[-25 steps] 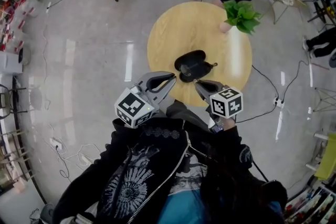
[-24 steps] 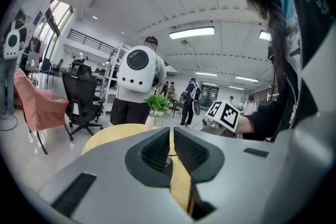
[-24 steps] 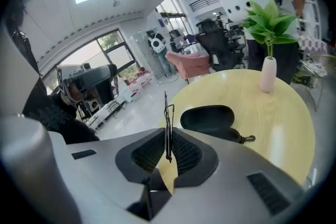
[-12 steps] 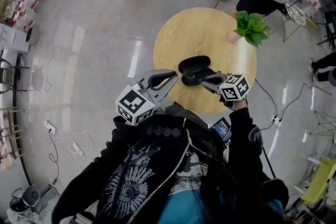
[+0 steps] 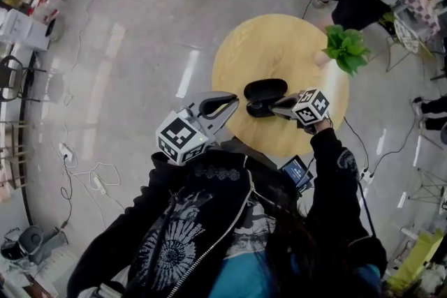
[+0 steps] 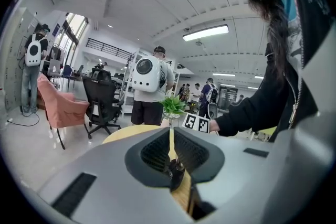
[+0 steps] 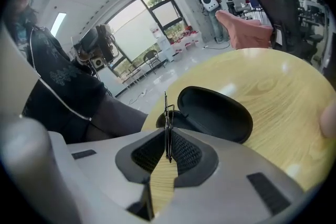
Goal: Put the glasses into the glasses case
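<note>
Now R gripper point(image 5: 276, 107) lower, clamped on glasses point(image 7: 166, 123) at open case point(image 7: 212, 113), L gripper point(image 5: 234, 102) closed, empty

The round bench point(image 5: 279, 45) is pale yellow wood with a fine grain. The glasses case point(image 5: 264, 89) on it is black inside and out, and the glasses point(image 7: 167, 113) have a thin black frame. The left claw point(image 5: 234, 102) and right claw point(image 5: 274, 107) are light grey with black ribbed pads point(image 7: 185, 152), each bearing a cube point(image 5: 183, 139) of black-and-white square markers. The plant point(image 5: 347, 47) is bright green, the floor point(image 5: 140, 45) glossy pale grey, the person's jacket point(image 5: 181, 234) black with a white print.
</note>
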